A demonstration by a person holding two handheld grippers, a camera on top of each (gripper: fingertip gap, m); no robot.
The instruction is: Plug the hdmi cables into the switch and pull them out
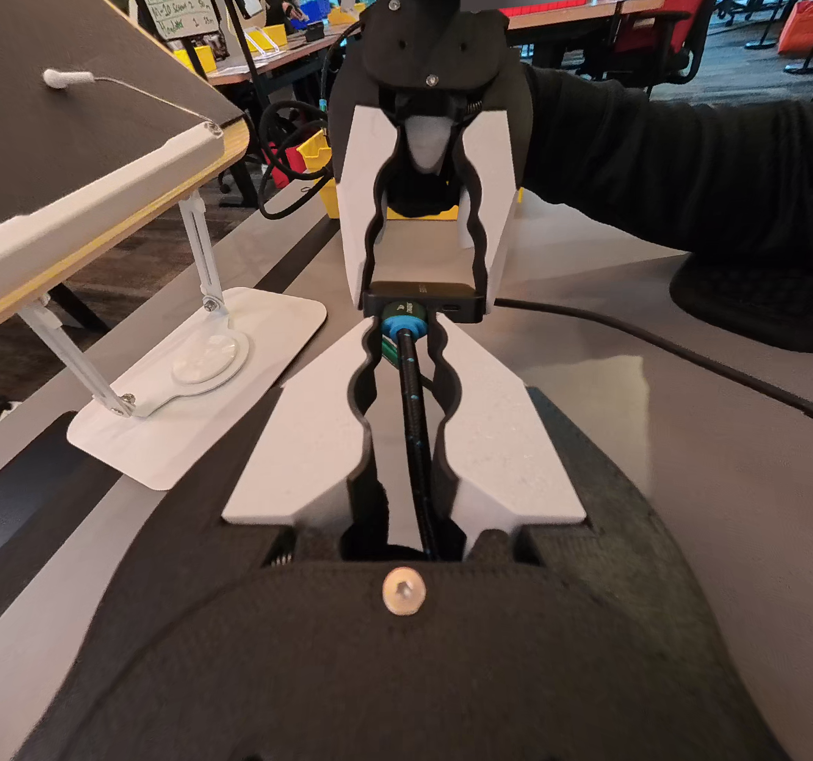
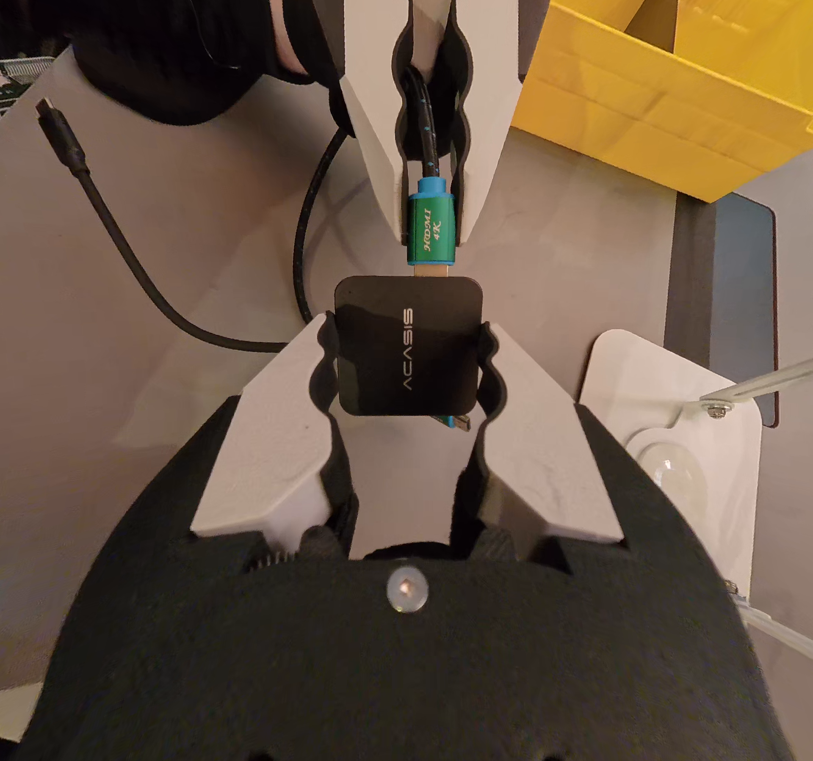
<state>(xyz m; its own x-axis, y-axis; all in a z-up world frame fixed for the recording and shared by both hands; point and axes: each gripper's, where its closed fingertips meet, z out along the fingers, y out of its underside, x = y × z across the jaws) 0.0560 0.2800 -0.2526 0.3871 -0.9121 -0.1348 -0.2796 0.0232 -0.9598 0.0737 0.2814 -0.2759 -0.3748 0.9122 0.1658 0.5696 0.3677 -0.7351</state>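
Closest in the right wrist view, the right gripper (image 2: 407,370) has its white fingers (image 2: 281,392) clamped on the two sides of a small, flat black switch box with rounded corners (image 2: 407,344), which it holds just above the grey desk (image 2: 176,256). Under the near edge of the box, the tip of a second green plug (image 2: 457,422) peeks out. Just beyond the box, the left gripper (image 2: 433,230) faces it, its white fingers closed on a green HDMI plug with a blue collar (image 2: 429,230); the gold tip of that plug sits at the box's far port, partly inserted. A braided black and blue cable (image 2: 424,124) runs back between those fingers. Off to one side, a plain black cable (image 2: 110,230) curves over the desk. Farther away stand a yellow plastic bin (image 2: 660,80) and a white metal stand base (image 2: 660,388).
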